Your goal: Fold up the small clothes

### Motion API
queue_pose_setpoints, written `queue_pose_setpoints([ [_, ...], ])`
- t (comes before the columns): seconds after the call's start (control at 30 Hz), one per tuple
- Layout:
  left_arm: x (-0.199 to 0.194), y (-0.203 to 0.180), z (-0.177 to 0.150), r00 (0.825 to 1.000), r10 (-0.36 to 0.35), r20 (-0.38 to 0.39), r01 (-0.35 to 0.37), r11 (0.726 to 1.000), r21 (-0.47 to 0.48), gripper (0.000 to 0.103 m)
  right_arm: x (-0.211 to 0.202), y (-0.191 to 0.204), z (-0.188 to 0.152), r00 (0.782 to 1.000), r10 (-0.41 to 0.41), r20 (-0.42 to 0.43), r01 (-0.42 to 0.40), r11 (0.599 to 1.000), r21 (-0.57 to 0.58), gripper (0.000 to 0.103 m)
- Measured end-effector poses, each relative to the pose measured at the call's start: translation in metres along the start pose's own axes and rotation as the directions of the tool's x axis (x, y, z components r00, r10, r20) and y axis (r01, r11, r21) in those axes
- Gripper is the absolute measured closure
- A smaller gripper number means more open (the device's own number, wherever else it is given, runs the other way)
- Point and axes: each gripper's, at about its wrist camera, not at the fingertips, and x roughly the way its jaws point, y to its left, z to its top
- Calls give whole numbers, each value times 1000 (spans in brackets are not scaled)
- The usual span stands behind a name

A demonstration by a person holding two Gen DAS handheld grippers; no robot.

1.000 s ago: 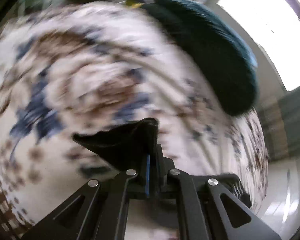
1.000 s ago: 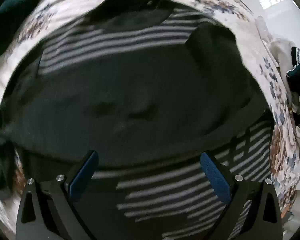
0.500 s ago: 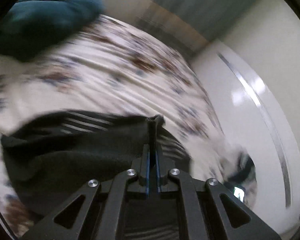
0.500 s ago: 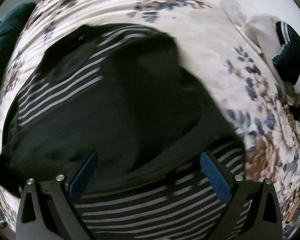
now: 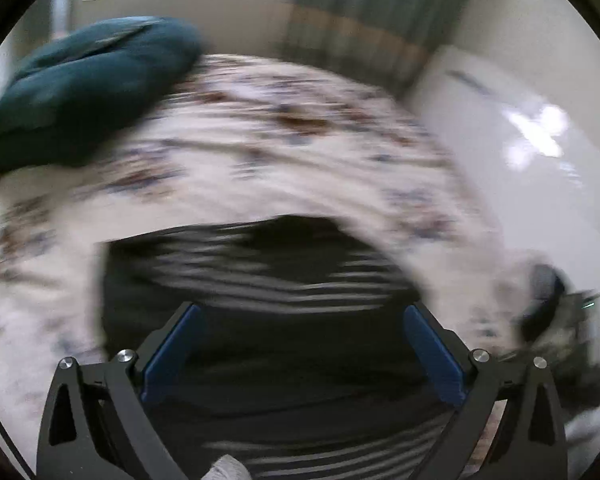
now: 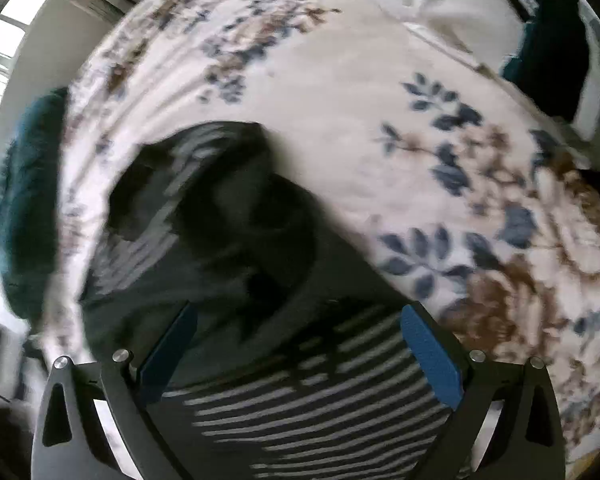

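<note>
Blue pads of my left tongs stand wide apart with nothing between them, released above the striped dark garment, which lies on the floral bedspread directly beneath them. My right tongs are spread just as wide and empty, over the same garment; from this side I can see a plain dark part folded over the striped cloth, a detail the blurred left view does not give. Beyond the garment, the left view alone shows a green curtain and a glossy white surface beside the bed. Both views catch the dark teal pillow at the bed's far edge. Only the right view shows clearly a heap of white and teal clothes at the far corner.
</note>
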Motion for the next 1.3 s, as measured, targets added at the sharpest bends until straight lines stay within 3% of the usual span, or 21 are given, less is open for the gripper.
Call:
queue_pose_setpoints([
  [0.1, -3, 71, -16, 980, 196, -22, -197, 978, -67, 0, 10, 21, 9, 996, 91, -26, -91, 996, -10, 1],
  [0.17, 2, 115, -26, 957, 280, -80, -287, 953, -100, 0, 24, 37, 16, 993, 112, -42, -113, 993, -31, 1],
  [0.2, 4, 136, -31, 938, 328, -115, -340, 933, -118, 0, 35, 48, 19, 994, 97, -52, -100, 993, -63, 7],
  [0.3, 7, 173, -42, 912, 377, -163, -401, 903, -154, 0, 68, 70, 23, 995, 42, -92, -54, 990, -132, 26],
  [0.43, 21, 195, -44, 901, 390, -192, -424, 886, -188, 0, 115, 91, 20, 982, -118, -149, 75, 961, -264, 30],
  [0.47, 24, 196, -42, 902, 386, -194, -421, 887, -191, 0, 125, 95, 18, 979, -125, -164, 74, 955, -288, 41],
  [0.5, 30, 196, -40, 900, 385, -202, -422, 887, -189, 0, 129, 97, 16, 977, -130, -168, 74, 950, -302, 92],
  [0.63, 41, 194, -30, 908, 366, -207, -404, 894, -192, 0, 105, 113, 5, 987, -153, -46, 126, 921, -368, 92],
  [0.77, 58, 184, -14, 921, 336, -196, -371, 910, -183, 0, 64, 116, 3, 994, -111, 21, 112, 941, -319, 93],
  [0.9, 88, 172, 0, 924, 322, -208, -352, 927, -130, 0, 44, 106, 29, 991, -111, 75, 127, 961, -247, 94],
  [1.1, 130, 158, 9, 909, 341, -239, -353, 935, -11, 0, 59, 88, 81, 992, -112, 62, 121, 980, -161, 93],
  [1.17, 136, 156, 7, 906, 343, -248, -351, 936, 13, 0, 72, 83, 90, 993, -121, -4, 119, 983, -140, 87],
  [1.23, 137, 157, 5, 905, 339, -258, -347, 938, 16, 0, 66, 76, 89, 992, -122, 16, 123, 987, -104, 62],
  [1.3, 135, 158, 1, 903, 328, -278, -338, 941, 14, 0, 56, 67, 80, 994, -102, 32, 104, 992, -68, 48],
])
